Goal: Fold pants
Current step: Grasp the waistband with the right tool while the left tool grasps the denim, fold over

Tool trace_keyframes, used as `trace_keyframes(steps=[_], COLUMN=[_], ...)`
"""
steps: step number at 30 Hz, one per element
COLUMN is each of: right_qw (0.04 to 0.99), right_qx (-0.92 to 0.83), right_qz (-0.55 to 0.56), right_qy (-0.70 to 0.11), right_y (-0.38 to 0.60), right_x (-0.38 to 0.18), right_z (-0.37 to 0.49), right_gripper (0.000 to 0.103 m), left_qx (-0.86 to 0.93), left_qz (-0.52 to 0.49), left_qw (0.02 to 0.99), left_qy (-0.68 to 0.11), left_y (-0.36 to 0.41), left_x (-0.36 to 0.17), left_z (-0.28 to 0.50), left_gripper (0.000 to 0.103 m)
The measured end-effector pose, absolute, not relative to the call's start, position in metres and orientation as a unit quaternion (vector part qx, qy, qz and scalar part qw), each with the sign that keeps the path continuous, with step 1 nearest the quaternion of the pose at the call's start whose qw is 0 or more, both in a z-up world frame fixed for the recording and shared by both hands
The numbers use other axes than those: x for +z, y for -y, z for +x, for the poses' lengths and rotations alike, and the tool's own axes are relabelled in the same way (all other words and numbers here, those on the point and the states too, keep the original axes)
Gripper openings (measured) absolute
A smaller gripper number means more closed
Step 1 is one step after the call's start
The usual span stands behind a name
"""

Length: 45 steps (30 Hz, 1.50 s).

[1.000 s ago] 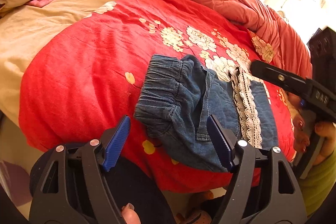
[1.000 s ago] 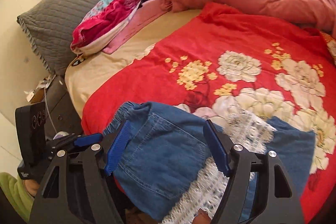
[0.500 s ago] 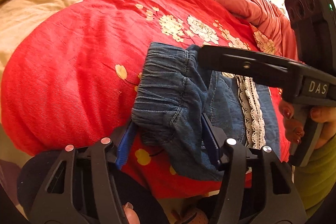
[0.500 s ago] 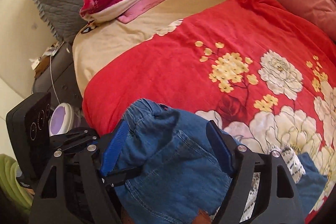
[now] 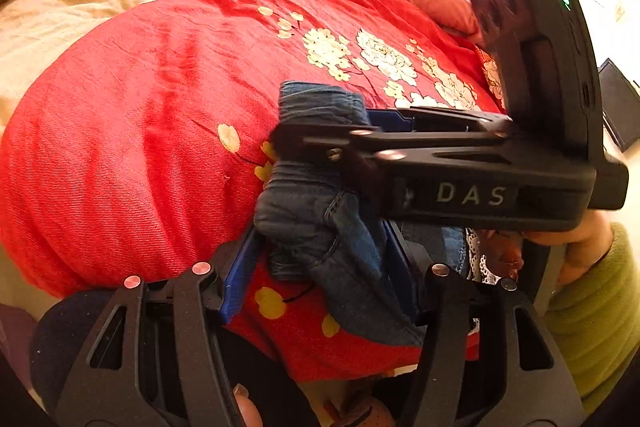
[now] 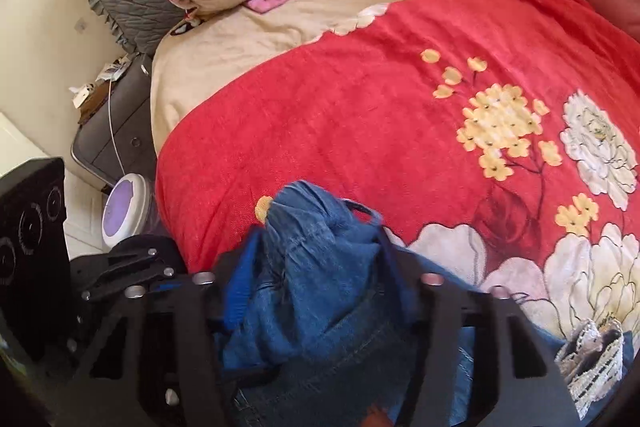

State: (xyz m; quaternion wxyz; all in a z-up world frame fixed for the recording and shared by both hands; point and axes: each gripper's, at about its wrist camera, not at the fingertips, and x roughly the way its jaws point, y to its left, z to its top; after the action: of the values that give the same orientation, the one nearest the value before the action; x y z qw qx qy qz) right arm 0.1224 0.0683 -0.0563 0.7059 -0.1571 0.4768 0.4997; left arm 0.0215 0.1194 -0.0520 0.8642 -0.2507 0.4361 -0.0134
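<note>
While both units work the same end of the denim, layout runs like this, left to right in the left wrist view.

9 o'clock: red floral blanket (image 5: pixel 152 115) over the bed, cream sheet (image 5: pixel 60 15) beyond it at 10.

Centre: pants (image 5: pixel 320 227), small blue denim pair, lying on the blanket near the bed's near edge. Gathered elastic waistband faces 9 o'clock; long axis runs 9-to-3, legs trailing toward 3. Waistband end is bunched up off the blanket.

6 o'clock: left hand-held gripper (image 5: pixel 324 279), blue pads either side of the lower waistband bunch, both pressing into the cloth — clamped on the pants.

3 o'clock: right hand-held gripper (image 5: pixel 320 135) comes in sideways across the upper waistband. Jaws closing with denim between them; in the right wrist view (image 6: pixel 316 279) the pads already squeeze the bunched fabric. A hand (image 5: pixel 576 247) in a green sleeve (image 5: pixel 600 311) holds its handle.

Hidden/unclear:
- Legs mostly covered by the right unit's body; only lace trim (image 5: pixel 480 259) peeks out at 4 o'clock.
- Right wrist view is motion-blurred; leg ends cut off at the frame's bottom edge, lace (image 6: pixel 592 363) at 4.
- Fold state of the legs: can't tell.
</note>
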Motion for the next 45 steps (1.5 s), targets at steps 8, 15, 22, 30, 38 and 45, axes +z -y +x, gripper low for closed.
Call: trace_keyframes(steps=[8, 15, 22, 30, 38, 45], right_qw=[0.711, 0.718, 0.734, 0.749, 0.760, 0.781], right_qx=[0.539, 0.553, 0.546, 0.534, 0.516, 0.477], right_qz=[-0.032, -0.004, 0.029, 0.085, 0.139, 0.201], right_qy=[-0.451, -0.424, -0.403, -0.382, -0.370, -0.349], right_y=[-0.014, 0.016, 0.059, 0.121, 0.175, 0.237], right_x=[-0.022, 0.003, 0.014, 0.015, 0.001, -0.003], right_z=[0.129, 0.122, 0.124, 0.136, 0.145, 0.144], right_gripper=[0.034, 0.034, 0.034, 0.034, 0.038, 0.061], left_qx=[-0.031, -0.077, -0.106, -0.127, -0.138, -0.250], left_qz=[-0.274, -0.314, -0.312, -0.274, -0.255, -0.224], left_qw=[0.878, 0.868, 0.869, 0.882, 0.888, 0.867], left_qy=[-0.392, -0.378, -0.370, -0.361, -0.357, -0.368], left_y=[-0.122, -0.104, -0.076, -0.027, 0.011, 0.050], left_x=[-0.040, -0.038, -0.020, 0.008, 0.014, 0.007], left_z=[0.008, 0.007, 0.011, 0.019, 0.032, 0.024], left_gripper=[0.080, 0.081, 0.055, 0.054, 0.054, 0.054])
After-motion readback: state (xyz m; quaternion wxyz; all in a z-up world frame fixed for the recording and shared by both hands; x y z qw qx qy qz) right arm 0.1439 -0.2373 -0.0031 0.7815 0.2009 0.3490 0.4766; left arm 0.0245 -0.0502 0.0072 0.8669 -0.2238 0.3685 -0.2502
